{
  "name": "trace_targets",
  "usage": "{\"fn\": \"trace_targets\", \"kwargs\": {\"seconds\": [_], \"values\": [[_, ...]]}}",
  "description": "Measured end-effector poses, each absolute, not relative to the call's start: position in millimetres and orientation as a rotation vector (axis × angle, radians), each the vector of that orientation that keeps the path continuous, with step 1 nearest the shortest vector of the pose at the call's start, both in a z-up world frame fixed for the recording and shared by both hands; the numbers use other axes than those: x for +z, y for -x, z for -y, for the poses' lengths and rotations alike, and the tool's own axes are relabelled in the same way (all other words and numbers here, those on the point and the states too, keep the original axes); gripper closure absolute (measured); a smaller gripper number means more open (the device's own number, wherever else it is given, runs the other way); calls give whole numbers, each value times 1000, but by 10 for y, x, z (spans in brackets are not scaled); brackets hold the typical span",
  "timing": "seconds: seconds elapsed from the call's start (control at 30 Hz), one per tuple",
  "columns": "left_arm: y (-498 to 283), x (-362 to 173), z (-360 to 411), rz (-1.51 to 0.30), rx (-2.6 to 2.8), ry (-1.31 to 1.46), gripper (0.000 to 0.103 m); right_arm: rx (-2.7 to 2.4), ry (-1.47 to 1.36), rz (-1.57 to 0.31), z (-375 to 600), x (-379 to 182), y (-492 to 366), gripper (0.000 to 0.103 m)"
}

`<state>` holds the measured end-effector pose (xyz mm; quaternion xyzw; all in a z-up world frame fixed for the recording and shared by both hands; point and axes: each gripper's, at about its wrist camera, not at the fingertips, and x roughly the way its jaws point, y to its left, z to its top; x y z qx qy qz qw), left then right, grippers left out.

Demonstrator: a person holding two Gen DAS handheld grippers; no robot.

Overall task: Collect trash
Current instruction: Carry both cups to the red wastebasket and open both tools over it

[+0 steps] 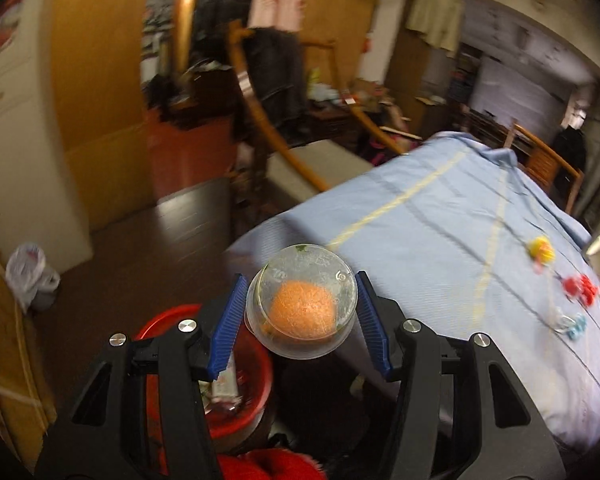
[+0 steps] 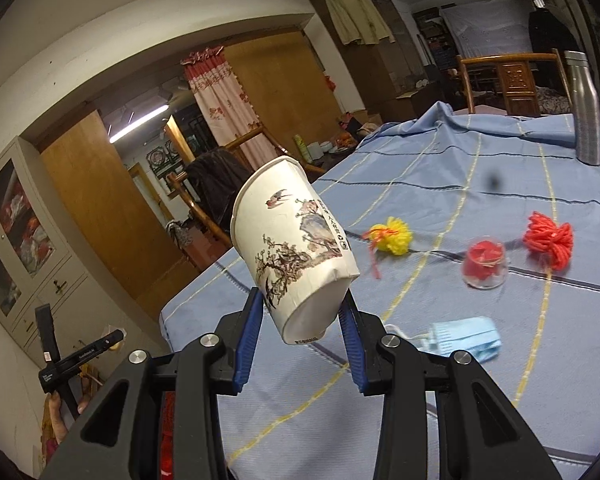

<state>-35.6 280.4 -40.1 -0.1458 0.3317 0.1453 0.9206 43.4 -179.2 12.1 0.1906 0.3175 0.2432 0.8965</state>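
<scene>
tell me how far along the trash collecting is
Done: some packaging already lies in the red bin. In hand: the left gripper holds a clear cup with orange yarn, the right gripper a paper cup. Left on the blue cloth: yellow pompom, red yarn, another clear cup, face mask.

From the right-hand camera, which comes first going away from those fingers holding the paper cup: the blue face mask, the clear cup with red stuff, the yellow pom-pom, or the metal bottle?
1. Blue face mask, on the cloth just right of the fingers.
2. Clear cup with red stuff, farther back, right.
3. Yellow pom-pom, mid-table; close to call with the cup.
4. Metal bottle, upright, far right.
</scene>
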Motion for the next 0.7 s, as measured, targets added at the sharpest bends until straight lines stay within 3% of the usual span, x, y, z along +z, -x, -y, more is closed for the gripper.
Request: {"fn": "trace_targets", "kwargs": {"seconds": [0.2,0.23,0.27,0.3,0.53,0.7], "values": [[453,-741,-3213,-730,357,359,47,555,-327,-690,1298,211,-450,65],[464,-796,-3261,-745,365,365,43,566,-318,-696,1220,223,-454,65],[483,-839,-3313,-753,379,373,29,578,-310,-702,1140,234,-460,65],[511,-855,-3352,-749,392,381,22,591,-301,-709,1054,240,-464,65],[711,-889,-3707,-704,477,439,22,724,-211,-777,262,279,-448,65],[800,-909,-3926,-685,557,449,11,829,-147,-837,-304,240,-401,65]]}}
